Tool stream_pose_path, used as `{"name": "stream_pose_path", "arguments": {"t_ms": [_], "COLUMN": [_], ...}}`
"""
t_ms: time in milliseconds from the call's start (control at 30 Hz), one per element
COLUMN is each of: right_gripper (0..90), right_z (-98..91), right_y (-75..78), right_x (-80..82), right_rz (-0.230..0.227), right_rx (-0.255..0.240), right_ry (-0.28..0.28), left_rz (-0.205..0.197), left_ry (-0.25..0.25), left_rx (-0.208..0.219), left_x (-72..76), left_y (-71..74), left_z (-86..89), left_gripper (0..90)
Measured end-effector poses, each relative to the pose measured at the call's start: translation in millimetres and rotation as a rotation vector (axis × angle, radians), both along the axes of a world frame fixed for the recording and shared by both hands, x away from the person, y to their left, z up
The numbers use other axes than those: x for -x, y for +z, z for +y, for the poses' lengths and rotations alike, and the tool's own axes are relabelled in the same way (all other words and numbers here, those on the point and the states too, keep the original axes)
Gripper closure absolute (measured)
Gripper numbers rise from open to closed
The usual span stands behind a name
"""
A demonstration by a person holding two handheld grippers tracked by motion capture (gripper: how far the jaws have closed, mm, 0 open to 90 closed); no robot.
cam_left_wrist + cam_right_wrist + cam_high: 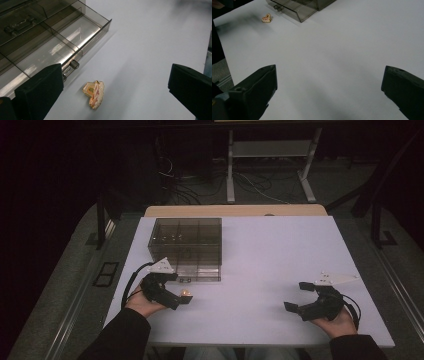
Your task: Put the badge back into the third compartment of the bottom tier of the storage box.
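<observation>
So this looks like the approach step: the left gripper is hovering over a small gold and pink hair claw clip, jaws spread wide with nothing between them yet. In the left gripper view the clip lies flat on the white table, ahead of the jaws and a bit nearer the left-hand one, not touching either. Just beyond that same jaw is the smoky clear plastic drawer organizer, with its bottom drawer pulled out, the little handle right near the clip. From the high view the left gripper sits just in front of the organizer with the clip right at its tips. The right gripper is well apart on the other side of the table, also wide open and empty; in its own view the clip and the drawer are far off past its left jaw. My guess is the next move is to drop the left jaws down around the clip, centre it, close gently since it's small and flat-ish, then lift it over the drawer front into a compartment. Tricky bit is probably not bumping the handle.
</observation>
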State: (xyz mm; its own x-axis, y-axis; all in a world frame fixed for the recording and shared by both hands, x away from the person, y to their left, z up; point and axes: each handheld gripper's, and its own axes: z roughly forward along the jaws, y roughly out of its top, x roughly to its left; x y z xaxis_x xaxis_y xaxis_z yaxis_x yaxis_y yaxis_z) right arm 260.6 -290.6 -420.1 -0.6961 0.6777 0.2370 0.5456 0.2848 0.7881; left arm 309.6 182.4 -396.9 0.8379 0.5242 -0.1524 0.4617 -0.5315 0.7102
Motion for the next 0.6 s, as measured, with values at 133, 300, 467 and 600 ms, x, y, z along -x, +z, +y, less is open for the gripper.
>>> {"name": "stream_pose_path", "arguments": {"t_ms": [133,300,467,600], "right_gripper": [0.0,0.0,0.0,0.0], "right_z": [0.2,0.3,0.9,1.3], "right_y": [-0.1,-0.1,-0.6,-0.8], "right_x": [-0.1,-0.1,-0.1,-0.3], "right_rz": [0.001,0.002,0.006,0.006], "right_rx": [0.001,0.002,0.003,0.005], "right_ry": [-0.001,0.0,0.002,0.003], "left_rz": [0.01,0.03,0.053,0.065], "left_ry": [-0.007,-0.015,-0.028,-0.039], "left_rx": [-0.015,-0.029,-0.051,-0.068], "left_x": [-1.4,-2.6,-4.7,-7.4], "left_y": [-2.2,-4.9,-8.9,-12.0], "left_z": [-1.1,-3.4,-5.0,-5.6], "left_gripper": [0.0,0.0,0.0,0.0]}}
